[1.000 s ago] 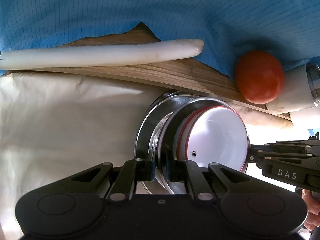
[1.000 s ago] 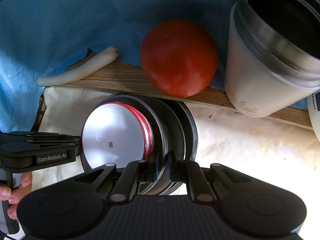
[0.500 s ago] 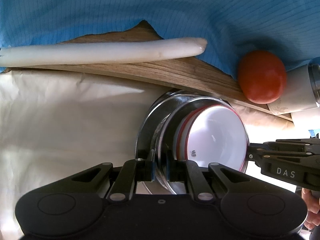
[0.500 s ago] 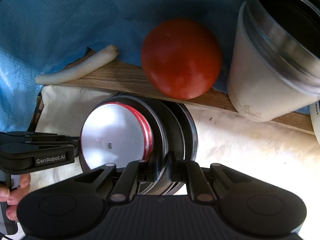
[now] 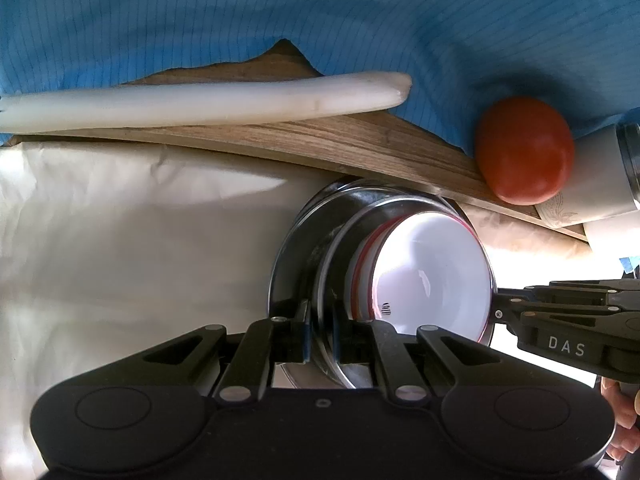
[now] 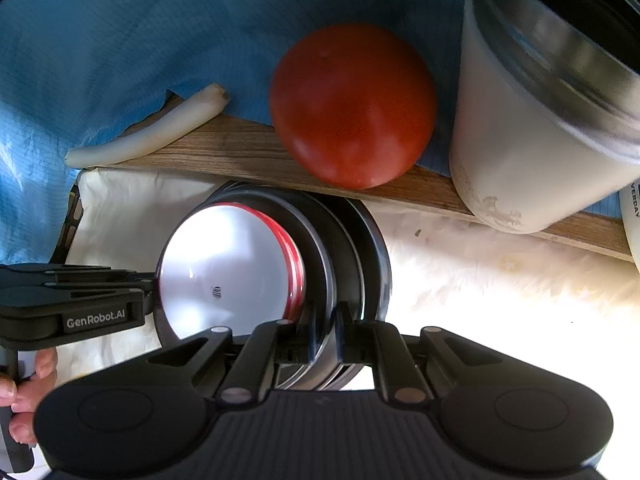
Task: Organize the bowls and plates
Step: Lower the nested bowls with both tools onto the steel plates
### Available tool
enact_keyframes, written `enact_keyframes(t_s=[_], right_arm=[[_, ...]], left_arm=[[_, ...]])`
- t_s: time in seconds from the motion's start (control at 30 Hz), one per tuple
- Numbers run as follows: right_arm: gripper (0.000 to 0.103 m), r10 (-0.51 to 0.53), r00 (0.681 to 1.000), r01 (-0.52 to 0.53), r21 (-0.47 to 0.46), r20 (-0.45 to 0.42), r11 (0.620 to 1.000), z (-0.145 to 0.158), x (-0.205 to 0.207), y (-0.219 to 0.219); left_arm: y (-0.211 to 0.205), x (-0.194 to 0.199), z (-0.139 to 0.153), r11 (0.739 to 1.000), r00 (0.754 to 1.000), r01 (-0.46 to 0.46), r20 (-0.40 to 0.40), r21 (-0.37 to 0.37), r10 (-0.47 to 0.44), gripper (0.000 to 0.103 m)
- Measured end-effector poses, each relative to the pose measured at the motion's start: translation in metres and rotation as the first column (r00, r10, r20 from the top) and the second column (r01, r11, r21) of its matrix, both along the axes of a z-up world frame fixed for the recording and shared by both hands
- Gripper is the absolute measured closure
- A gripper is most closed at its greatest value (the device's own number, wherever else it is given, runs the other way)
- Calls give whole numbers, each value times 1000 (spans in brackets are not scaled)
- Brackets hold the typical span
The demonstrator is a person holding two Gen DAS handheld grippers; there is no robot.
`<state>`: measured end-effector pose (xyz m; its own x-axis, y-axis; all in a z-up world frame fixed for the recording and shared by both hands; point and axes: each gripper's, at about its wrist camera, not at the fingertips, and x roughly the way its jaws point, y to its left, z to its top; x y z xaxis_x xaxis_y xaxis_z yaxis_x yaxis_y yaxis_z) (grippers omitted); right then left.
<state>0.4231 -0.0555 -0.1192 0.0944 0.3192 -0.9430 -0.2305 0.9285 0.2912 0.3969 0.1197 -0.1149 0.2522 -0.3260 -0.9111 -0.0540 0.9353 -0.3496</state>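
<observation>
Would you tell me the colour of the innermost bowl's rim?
Red, on the white bowl; right wrist view shows it best.

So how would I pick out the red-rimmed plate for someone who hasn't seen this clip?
Find the wooden ledge with the tomato on it; just below, a nested stack of dishes is held on edge between both hand-held grippers. The plate is the innermost dish: white face, thin red rim, small dark mark, while the dishes around it are metal.
</observation>
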Motion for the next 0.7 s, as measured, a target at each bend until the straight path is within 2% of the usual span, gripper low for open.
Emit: enact_keyframes(t_s=[0.7], right_arm=[[90, 22, 996, -22, -3, 81, 1000, 0, -7, 2]], left_arm=[[-1, -10, 5, 1000, 999, -20, 37, 13, 19, 94]])
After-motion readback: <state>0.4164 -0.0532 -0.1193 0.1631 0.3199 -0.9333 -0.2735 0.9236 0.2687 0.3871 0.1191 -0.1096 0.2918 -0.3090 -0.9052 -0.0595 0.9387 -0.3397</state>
